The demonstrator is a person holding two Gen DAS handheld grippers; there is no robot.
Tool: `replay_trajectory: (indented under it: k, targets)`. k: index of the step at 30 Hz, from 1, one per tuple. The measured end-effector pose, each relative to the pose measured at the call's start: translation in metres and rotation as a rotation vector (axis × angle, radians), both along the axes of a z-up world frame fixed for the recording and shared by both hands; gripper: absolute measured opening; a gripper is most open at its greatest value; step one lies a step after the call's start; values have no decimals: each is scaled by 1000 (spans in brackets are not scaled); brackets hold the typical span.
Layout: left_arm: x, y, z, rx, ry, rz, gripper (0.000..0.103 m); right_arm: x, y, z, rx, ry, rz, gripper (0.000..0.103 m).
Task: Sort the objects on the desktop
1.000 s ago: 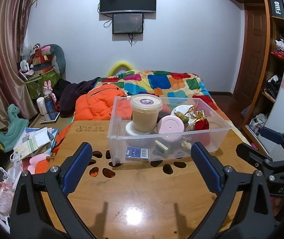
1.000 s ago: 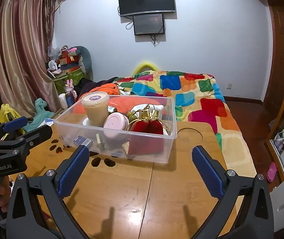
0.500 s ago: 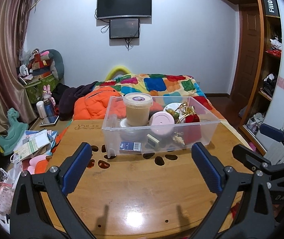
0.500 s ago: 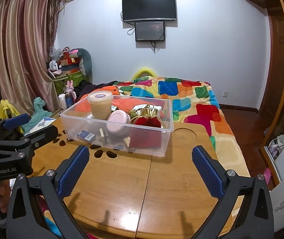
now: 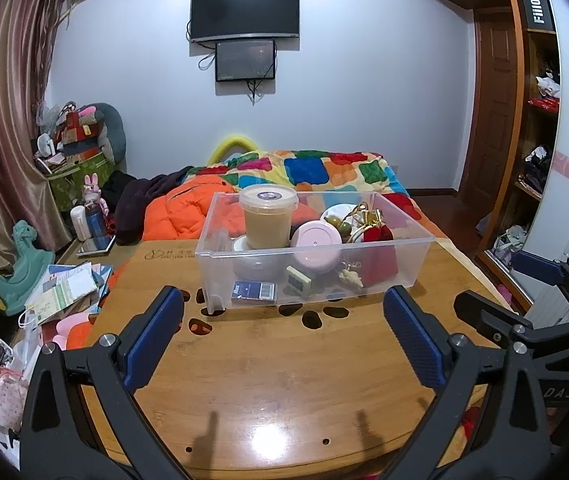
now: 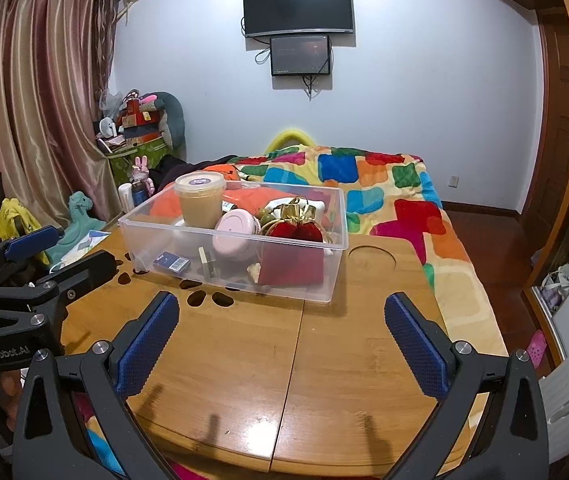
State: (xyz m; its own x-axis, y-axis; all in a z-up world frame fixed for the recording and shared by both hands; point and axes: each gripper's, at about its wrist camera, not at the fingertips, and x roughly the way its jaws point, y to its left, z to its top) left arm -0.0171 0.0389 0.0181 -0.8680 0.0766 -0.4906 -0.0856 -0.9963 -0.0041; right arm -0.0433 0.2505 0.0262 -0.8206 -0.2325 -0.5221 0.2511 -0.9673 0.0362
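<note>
Bin (image 5: 316, 276) (clear plastic, rectangular) on glossy wooden table (image 5: 284, 380)

A clear plastic bin (image 5: 316, 280) is sitting on the wooden table (image 5: 284, 380), holding a lidded tan tub (image 5: 267, 218), a pink round container (image 5: 316, 246) and a blue card box (image 5: 253, 291). The left gripper (image 5: 282, 336) is hovering with jaws spread wide and nothing between them; the right gripper (image 5: 532, 304) is showing at the right edge.

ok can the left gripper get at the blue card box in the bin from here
Probably yes, but only from above. The card box lies on the bin floor behind its near wall, with nothing on top, and the left gripper is open.
</note>
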Motion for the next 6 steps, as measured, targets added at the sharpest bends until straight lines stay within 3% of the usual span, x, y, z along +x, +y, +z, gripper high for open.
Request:
replay_trajectory:
  k: [6]
  targets:
    - [3,-2,2,6,11,-1,101,-1,1,0,0,0,-6,102]
